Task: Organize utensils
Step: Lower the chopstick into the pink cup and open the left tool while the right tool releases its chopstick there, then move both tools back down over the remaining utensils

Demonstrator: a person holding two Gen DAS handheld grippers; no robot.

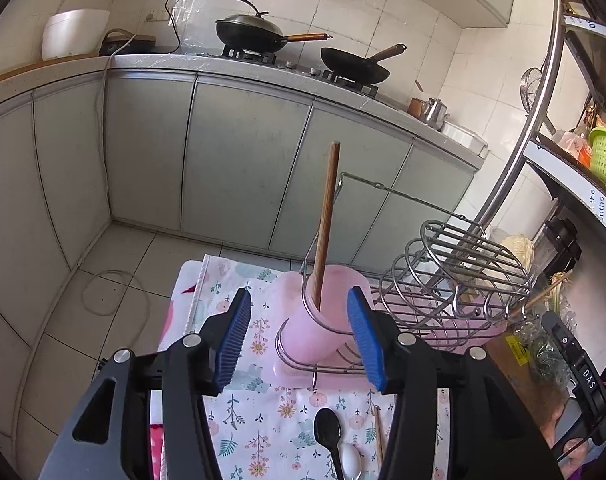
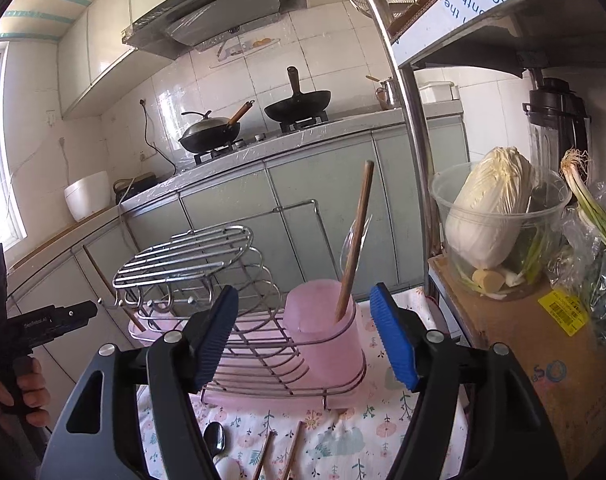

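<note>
Chopstick [image 1: 326, 224] stood upright in the pink cup [image 1: 317, 316].
The cup sat at the rack's [image 1: 455, 276] end; spoons [image 1: 329, 436] lay before it on the cloth [image 1: 259, 432]. Left gripper [image 1: 301, 338] and right gripper [image 2: 305, 334] stood wide, empty.

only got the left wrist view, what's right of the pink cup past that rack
Observer: A pale napa cabbage stands in a clear plastic tub on a brown cardboard box.
Operator: anything else in the cup besides the wooden stick
Observer: Yes, a clear plastic spoon behind the brown wooden chopstick in the translucent pink plastic cup.
Operator: how many chopsticks left on the cloth
Observer: Two brown chopsticks lie on the floral cloth; the right tongs are open and empty.
</note>
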